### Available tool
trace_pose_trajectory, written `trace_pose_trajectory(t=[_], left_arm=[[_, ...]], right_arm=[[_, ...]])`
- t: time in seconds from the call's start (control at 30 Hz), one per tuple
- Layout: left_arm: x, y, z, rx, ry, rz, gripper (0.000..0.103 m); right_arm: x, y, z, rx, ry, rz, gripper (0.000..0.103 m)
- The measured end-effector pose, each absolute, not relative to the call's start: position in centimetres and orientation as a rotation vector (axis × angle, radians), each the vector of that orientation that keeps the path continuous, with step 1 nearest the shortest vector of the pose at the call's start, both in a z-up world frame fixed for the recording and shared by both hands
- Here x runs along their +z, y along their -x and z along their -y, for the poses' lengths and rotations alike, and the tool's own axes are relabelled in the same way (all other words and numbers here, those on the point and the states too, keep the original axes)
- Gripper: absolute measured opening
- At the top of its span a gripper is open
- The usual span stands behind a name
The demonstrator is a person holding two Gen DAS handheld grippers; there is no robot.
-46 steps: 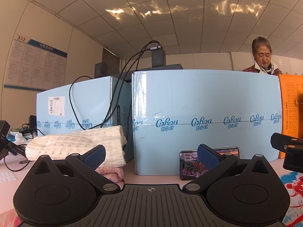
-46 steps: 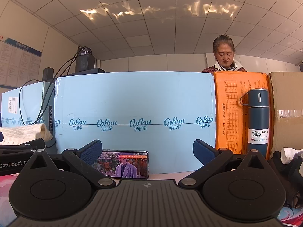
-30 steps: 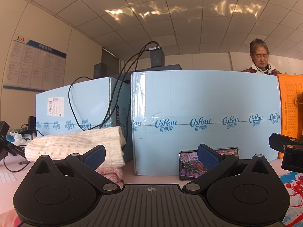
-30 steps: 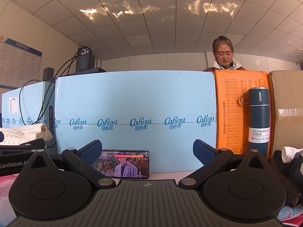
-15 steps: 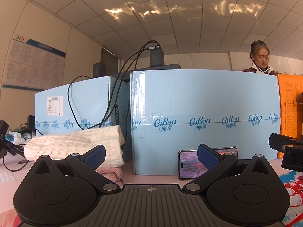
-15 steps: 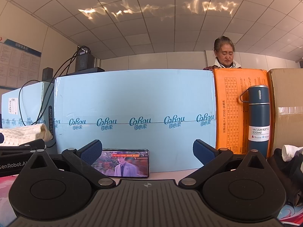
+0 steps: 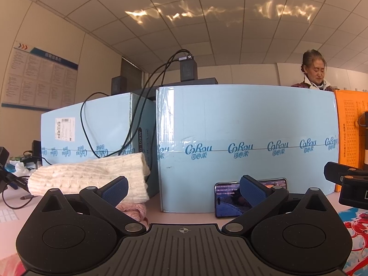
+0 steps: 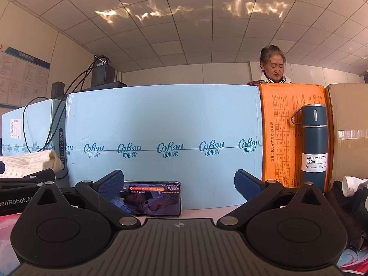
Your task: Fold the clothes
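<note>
A folded white knit sweater [image 7: 92, 174] lies on a pink knit garment [image 7: 134, 209] at the left, against the blue boxes. It also shows at the left edge of the right wrist view [image 8: 30, 162]. Dark clothes with a white piece [image 8: 347, 197] lie at the far right. My left gripper [image 7: 182, 189] is open and empty, level above the table. My right gripper [image 8: 178, 182] is open and empty too. Each gripper shows at the edge of the other's view.
Two large light-blue boxes [image 7: 248, 147] stand close ahead like a wall. A phone [image 8: 151, 199] playing video leans on the box. An orange box [image 8: 283, 131], a blue vacuum bottle [image 8: 314, 147] and a brown carton [image 8: 349, 133] stand right. A woman [image 8: 273, 66] stands behind. Cables hang at left.
Both grippers stay open and almost still. The phone's picture has changed and the woman behind has shifted her head slightly.
</note>
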State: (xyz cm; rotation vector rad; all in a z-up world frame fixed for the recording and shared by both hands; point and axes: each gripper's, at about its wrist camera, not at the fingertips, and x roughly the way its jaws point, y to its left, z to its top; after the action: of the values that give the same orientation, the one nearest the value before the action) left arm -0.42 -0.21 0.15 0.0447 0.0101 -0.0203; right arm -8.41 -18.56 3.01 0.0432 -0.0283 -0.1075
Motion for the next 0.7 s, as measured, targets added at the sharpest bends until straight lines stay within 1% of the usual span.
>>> trace_pose_trajectory(t=[0.7], left_arm=[[0.08, 0.23, 0.2, -0.02, -0.046, -0.008, 0.103]], right_arm=[[2.97, 8.43, 18.69, -0.108, -0.044, 0.03, 0.103]])
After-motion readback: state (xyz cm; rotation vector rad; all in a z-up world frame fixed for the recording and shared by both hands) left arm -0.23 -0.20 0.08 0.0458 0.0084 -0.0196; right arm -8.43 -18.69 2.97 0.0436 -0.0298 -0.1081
